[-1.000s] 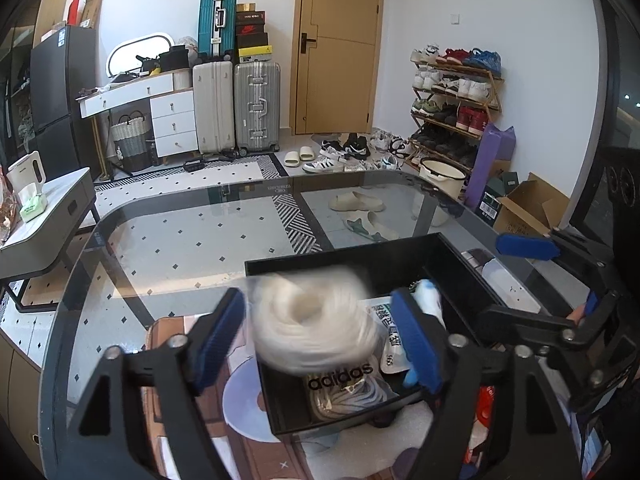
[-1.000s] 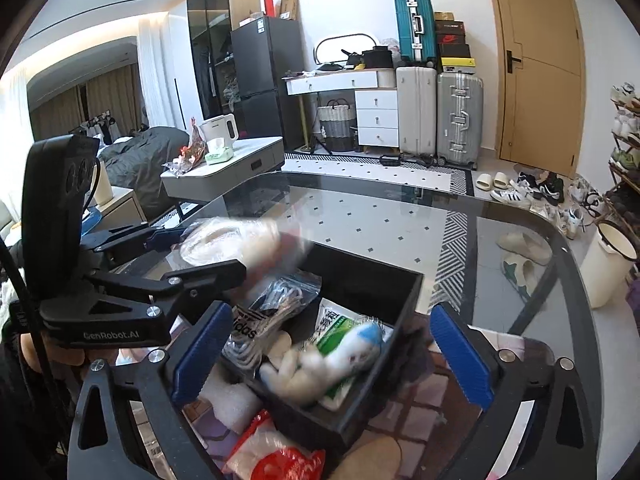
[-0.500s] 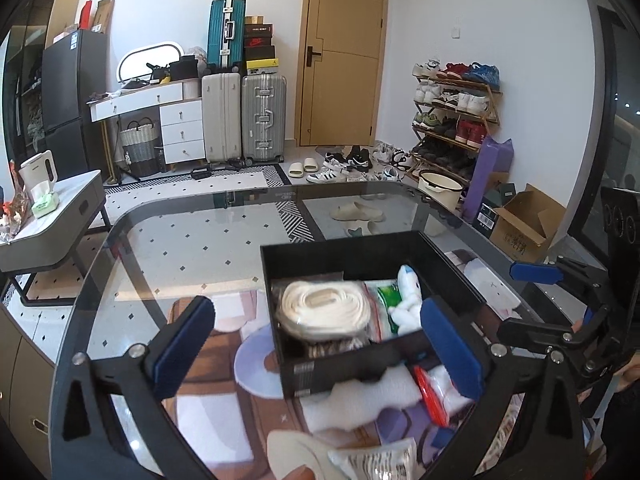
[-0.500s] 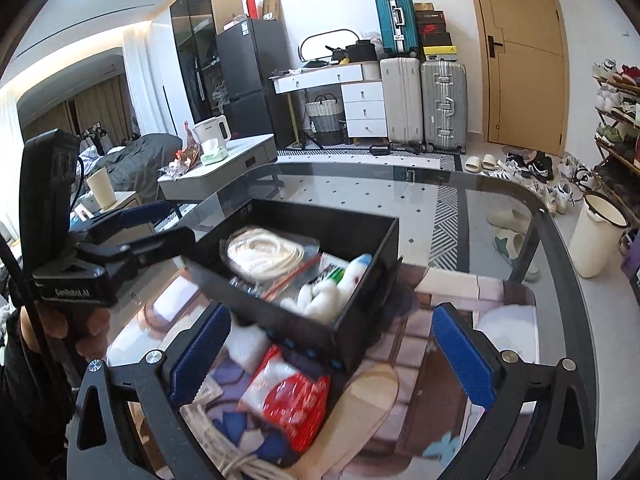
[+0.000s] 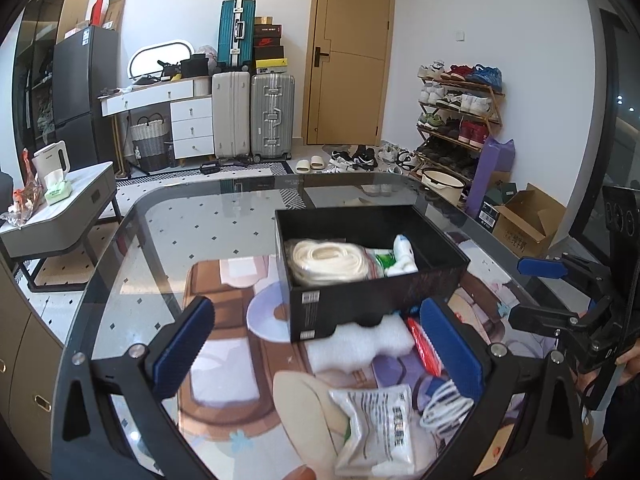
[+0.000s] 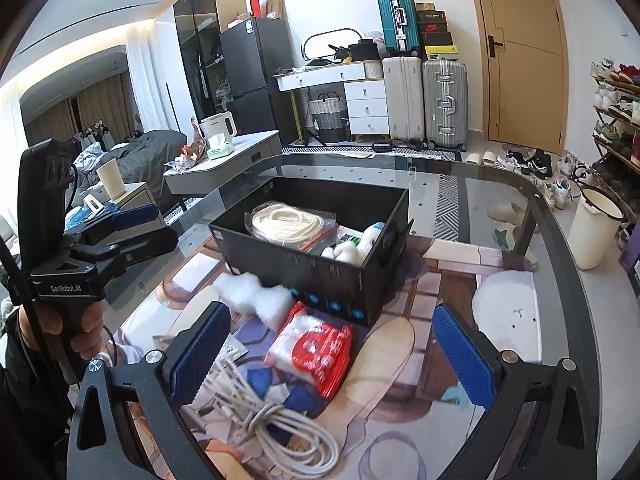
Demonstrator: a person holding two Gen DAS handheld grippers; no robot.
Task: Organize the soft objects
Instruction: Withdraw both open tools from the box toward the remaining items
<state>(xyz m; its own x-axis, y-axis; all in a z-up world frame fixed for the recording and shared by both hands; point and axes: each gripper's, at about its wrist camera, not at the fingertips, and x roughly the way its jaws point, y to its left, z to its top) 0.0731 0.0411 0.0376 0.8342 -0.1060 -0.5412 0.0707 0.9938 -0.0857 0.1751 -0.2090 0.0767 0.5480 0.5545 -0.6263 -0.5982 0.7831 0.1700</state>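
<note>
A black box stands on the glass table and holds a bagged coil of white rope, a green-white packet and a white plush toy. In front of it lie white foam, a red-white packet, a beige insole, a white packet and a white cable bundle. My left gripper is open and empty above the foam. My right gripper is open and empty above the red packet.
A printed mat covers the near part of the glass table. A grey side table with a kettle stands to the left. Suitcases, a door and a shoe rack are at the back.
The rope bag left my left gripper's fingers and now lies in the box. Both grippers pulled back from the box toward the near table edge, showing the loose items.
</note>
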